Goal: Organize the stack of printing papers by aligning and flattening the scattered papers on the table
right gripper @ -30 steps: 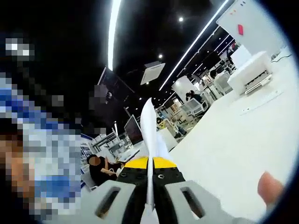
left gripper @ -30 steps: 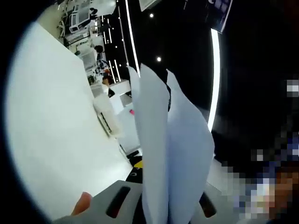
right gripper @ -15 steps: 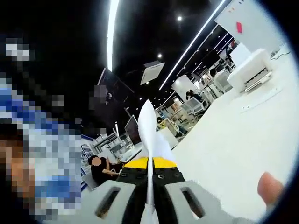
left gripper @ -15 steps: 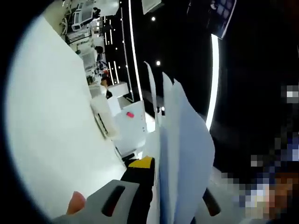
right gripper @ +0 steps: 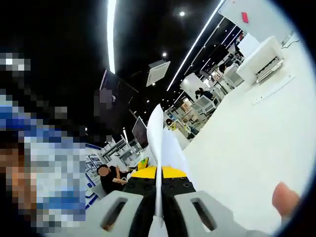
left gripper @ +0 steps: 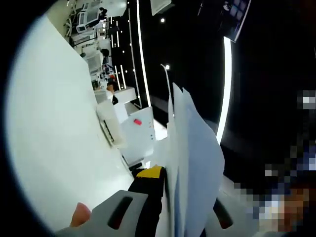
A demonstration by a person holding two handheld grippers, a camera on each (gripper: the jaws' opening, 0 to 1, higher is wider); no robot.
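Note:
The stack of white printing papers [left gripper: 192, 163] stands on edge between the jaws of my left gripper [left gripper: 173, 217], which is shut on it; the sheets fan slightly apart at the top. In the right gripper view the same papers [right gripper: 159, 148] show edge-on as a thin white blade rising from my right gripper [right gripper: 159, 212], shut on them between its yellow-tipped jaws. The white table [left gripper: 54, 138] lies to the left in the left gripper view. The white table [right gripper: 247, 143] lies to the right in the right gripper view. A fingertip [right gripper: 285, 197] shows at the lower right.
A white printer [left gripper: 112, 123] stands on the table's far part, and the printer [right gripper: 260, 60] shows at the upper right in the right gripper view. A seated person [right gripper: 109, 180] and desks with monitors [right gripper: 139, 132] lie beyond. Ceiling light strips [left gripper: 227, 84] run overhead.
In the left gripper view the fanned sheets have drawn closer together into a narrower bundle. The right gripper view has tilted slightly; the grip holds.

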